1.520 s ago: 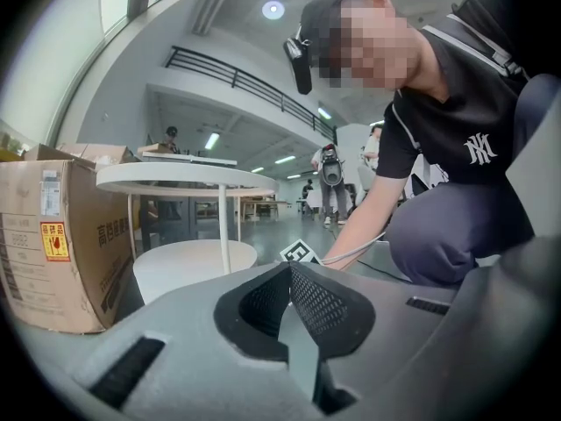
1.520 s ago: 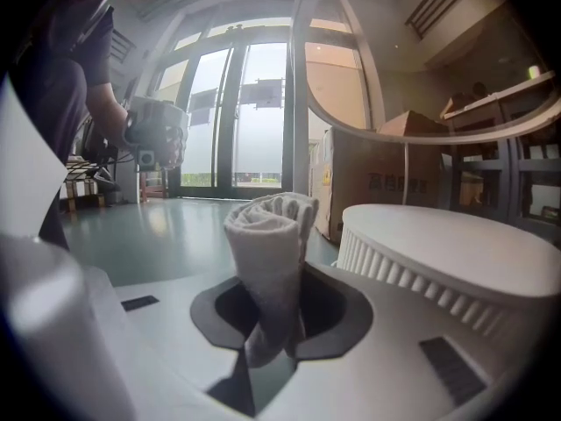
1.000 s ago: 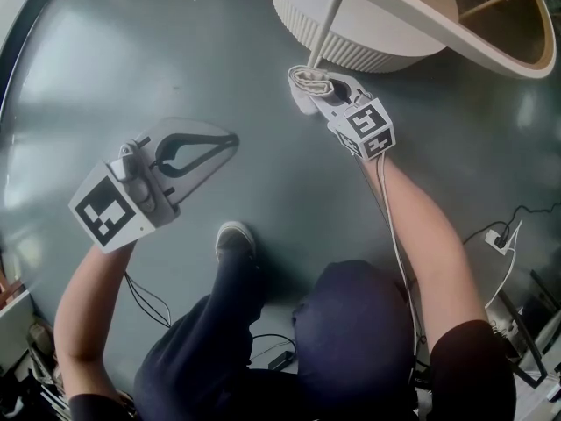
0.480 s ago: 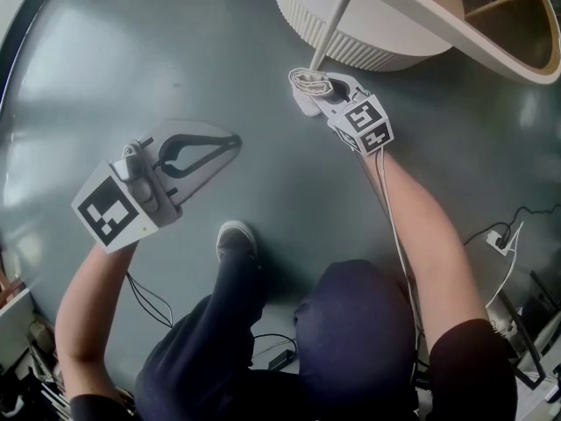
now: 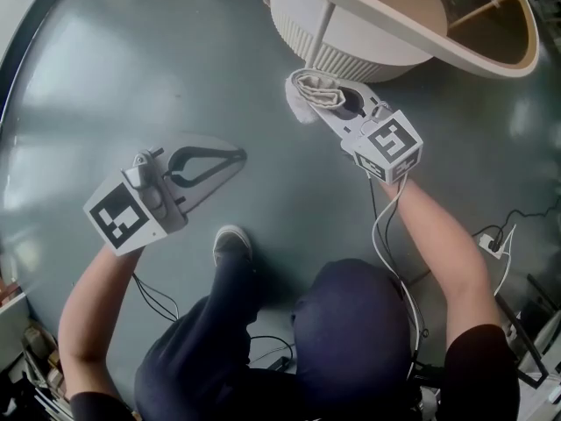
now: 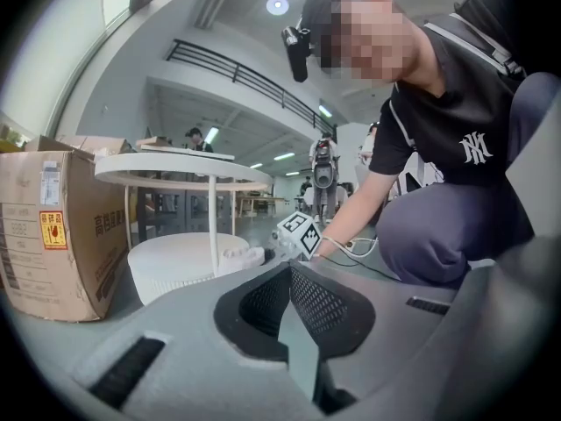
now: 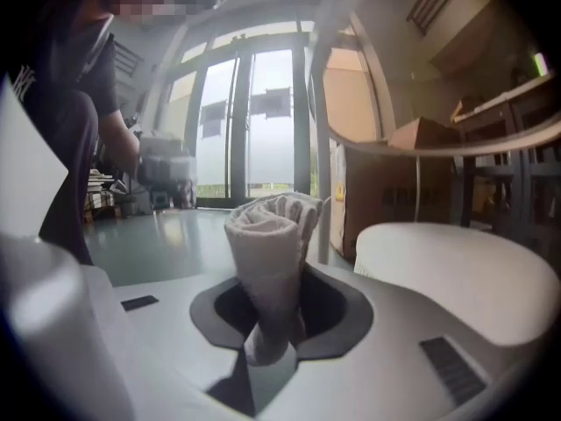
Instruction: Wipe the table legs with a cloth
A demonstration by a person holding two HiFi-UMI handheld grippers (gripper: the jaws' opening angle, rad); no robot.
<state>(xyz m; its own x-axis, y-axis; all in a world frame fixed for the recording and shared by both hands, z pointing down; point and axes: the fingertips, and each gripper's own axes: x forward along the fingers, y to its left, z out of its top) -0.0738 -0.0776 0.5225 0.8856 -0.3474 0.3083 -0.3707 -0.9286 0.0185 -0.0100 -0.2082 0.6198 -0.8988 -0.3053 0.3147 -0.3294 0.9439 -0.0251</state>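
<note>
Swung rightward, right hand-held gripper (image 5: 326,97) clamps cloth (image 5: 308,86) beside table leg (image 5: 321,29); left hand-held gripper (image 5: 235,155) closed.

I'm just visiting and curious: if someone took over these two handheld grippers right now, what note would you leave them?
Left gripper: shut, empty, over the floor.
Right gripper: shut on the rolled cloth, beside the foot of the thin white table leg, by the ribbed base.
Done: cloth in hand at the leg; contact unclear.
Left: wipe this leg, then any others.
</note>
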